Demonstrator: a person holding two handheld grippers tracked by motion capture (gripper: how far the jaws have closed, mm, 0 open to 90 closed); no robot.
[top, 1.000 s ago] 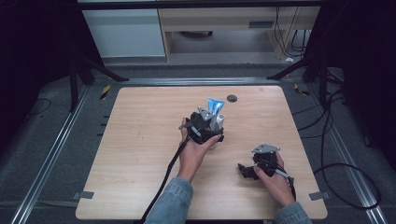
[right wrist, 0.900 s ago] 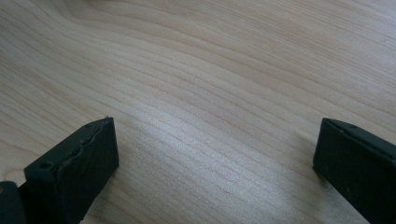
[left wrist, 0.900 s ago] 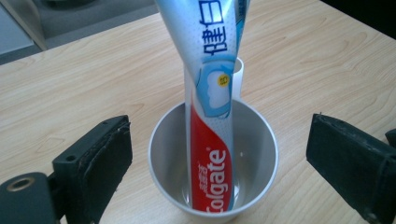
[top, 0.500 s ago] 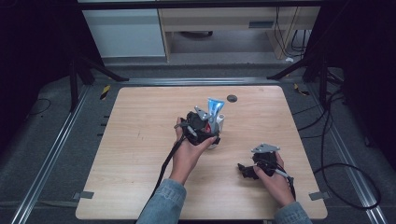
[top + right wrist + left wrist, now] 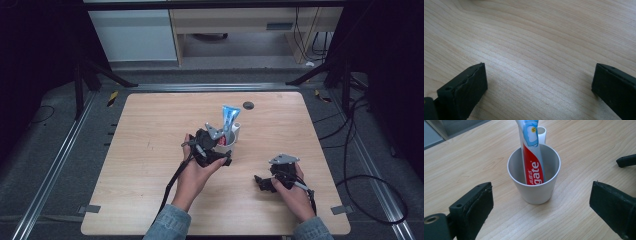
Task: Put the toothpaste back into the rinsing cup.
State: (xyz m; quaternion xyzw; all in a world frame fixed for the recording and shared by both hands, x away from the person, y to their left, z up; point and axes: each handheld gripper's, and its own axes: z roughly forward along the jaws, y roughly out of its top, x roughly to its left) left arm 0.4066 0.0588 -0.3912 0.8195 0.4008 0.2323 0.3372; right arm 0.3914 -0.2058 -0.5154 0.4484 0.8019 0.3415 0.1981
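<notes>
- Wooden table [image 5: 150,150]: light grain, rounded corners, standing on dark grey flooring; pale cabinets [image 5: 135,30] and an open shelf sit beyond its far edge, and black cables [image 5: 350,150] trail over the floor at the right.
- Left gripper [image 5: 226,159]: I see it held in the left hand [image 5: 192,175] near the table's middle, pointed at the cup. Its jaws stand wide apart in the left gripper view, one on each side of the cup, touching nothing and gripping nothing.
- White cup [image 5: 534,178]: upright on the table just beyond my left gripper, with a small handle on its far side.
- Toothpaste tube [image 5: 530,152]: red, white and blue, standing inside the cup and leaning against the far rim; its upper end rises well above the rim.
- Dark round grommet [image 5: 248,105]: set in the tabletop beyond the cup, near the far edge.
- Right gripper [image 5: 260,181]: held in the right hand [image 5: 292,192] near the table's front right, well apart from the cup. Its jaws are spread wide, close over bare wood, with nothing between them.
</notes>
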